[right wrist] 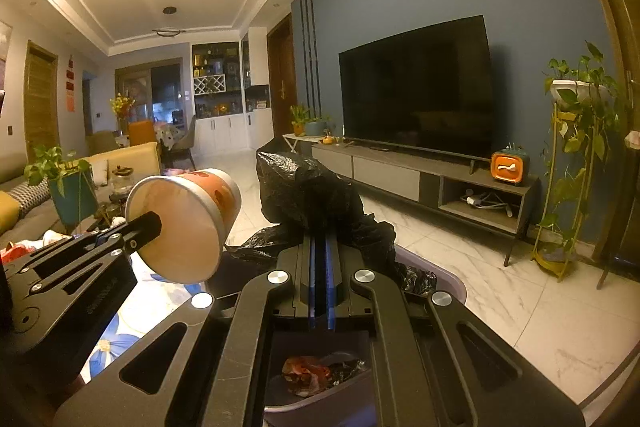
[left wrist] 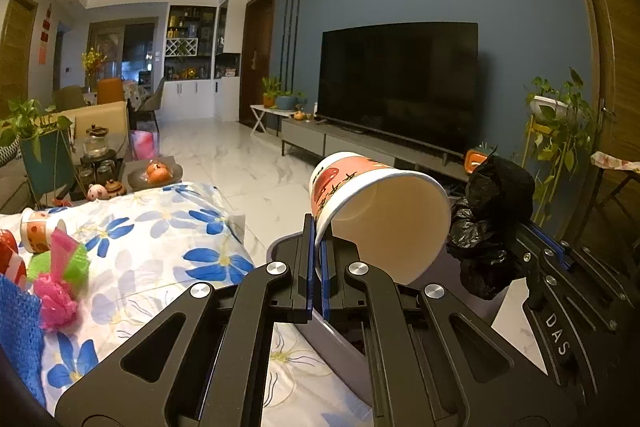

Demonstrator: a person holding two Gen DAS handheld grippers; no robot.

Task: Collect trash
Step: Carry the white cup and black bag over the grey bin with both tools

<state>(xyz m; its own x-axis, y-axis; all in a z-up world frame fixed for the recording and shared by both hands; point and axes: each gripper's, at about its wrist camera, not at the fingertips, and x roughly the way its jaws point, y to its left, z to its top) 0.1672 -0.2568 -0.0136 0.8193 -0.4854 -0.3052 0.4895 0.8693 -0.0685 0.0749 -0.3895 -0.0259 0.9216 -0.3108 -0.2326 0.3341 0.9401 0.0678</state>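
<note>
Two tongs, both clenched. Left tongs [left wrist: 318, 247], lower centre of the left wrist view, pinch the rim wall of a printed paper cup [left wrist: 372, 211]: one finger inside, one outside, blue pads nearly meeting on the thin paper. Cup is tipped on its side, mouth toward the camera, w/ nothing visible inside. Right tongs [right wrist: 320, 263], lower centre of the right wrist view, grip a bunched edge of a black plastic bin bag [right wrist: 308, 195], lifted above a grey trash bin [right wrist: 452, 281] that already has crumpled wrapper scraps [right wrist: 308, 373] at the bottom.

Handling, as a judgement: cup is very light, thin-walled, crushes easily; rim is the stiffest part, so rim pinch is the right hold, and squeezing mid-wall would fold it. Bag is limp, slippery film w/ no shape of its own; needs a gathered wad in the tongs, not a single layer, else it slides out.

More trash sits at left of the left wrist view on the floral-cloth desk [left wrist: 160, 251]: second paper cup [left wrist: 38, 233] lying over, pink and green wrappers [left wrist: 60, 279] just beside it. Cup looks about ready to drop into the bin, approx. below it.
</note>
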